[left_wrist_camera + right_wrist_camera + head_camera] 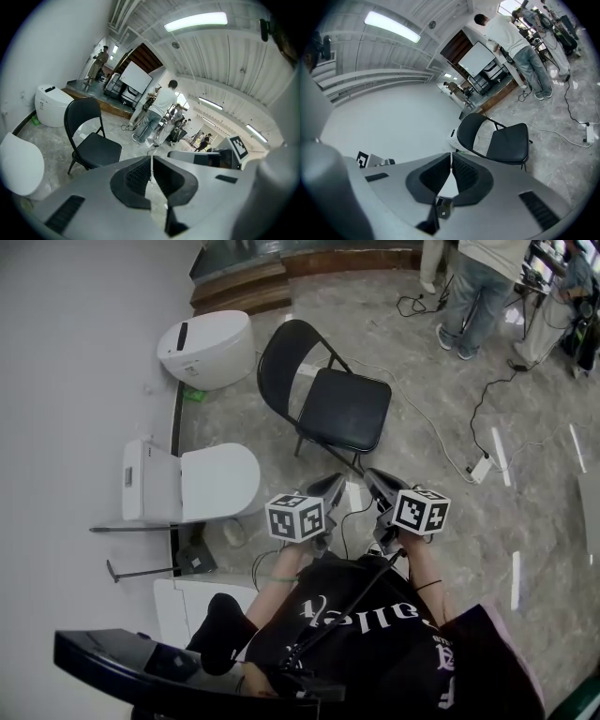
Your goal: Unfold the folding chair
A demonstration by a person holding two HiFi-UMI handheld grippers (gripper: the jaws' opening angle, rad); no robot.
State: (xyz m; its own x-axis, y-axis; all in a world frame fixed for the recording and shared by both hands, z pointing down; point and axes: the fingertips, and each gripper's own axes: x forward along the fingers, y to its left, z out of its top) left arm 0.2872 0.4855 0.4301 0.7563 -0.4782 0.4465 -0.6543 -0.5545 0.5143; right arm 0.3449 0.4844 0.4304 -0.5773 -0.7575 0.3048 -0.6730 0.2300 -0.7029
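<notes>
Fingers of left gripper [151,161] and right gripper [451,159] are together, empty. The folding chair [330,401] ahead looks rigid and fairly heavy; grasp its backrest tube.

Three cameras, one chair shared by all

I see the head view from high above, looking steeply down over the person's chest. The left gripper [335,482] and the right gripper [373,474] are near its lower middle, and the folding chair [342,409] stands on the floor just ahead of them. Each gripper view sits low and close behind its own jaws and looks along them across the room. The left gripper view has the chair at its left side, and the right gripper view has it right of centre. All three views share the chair, the white toilet [206,348] behind it and the standing person [478,277] farther away.
</notes>
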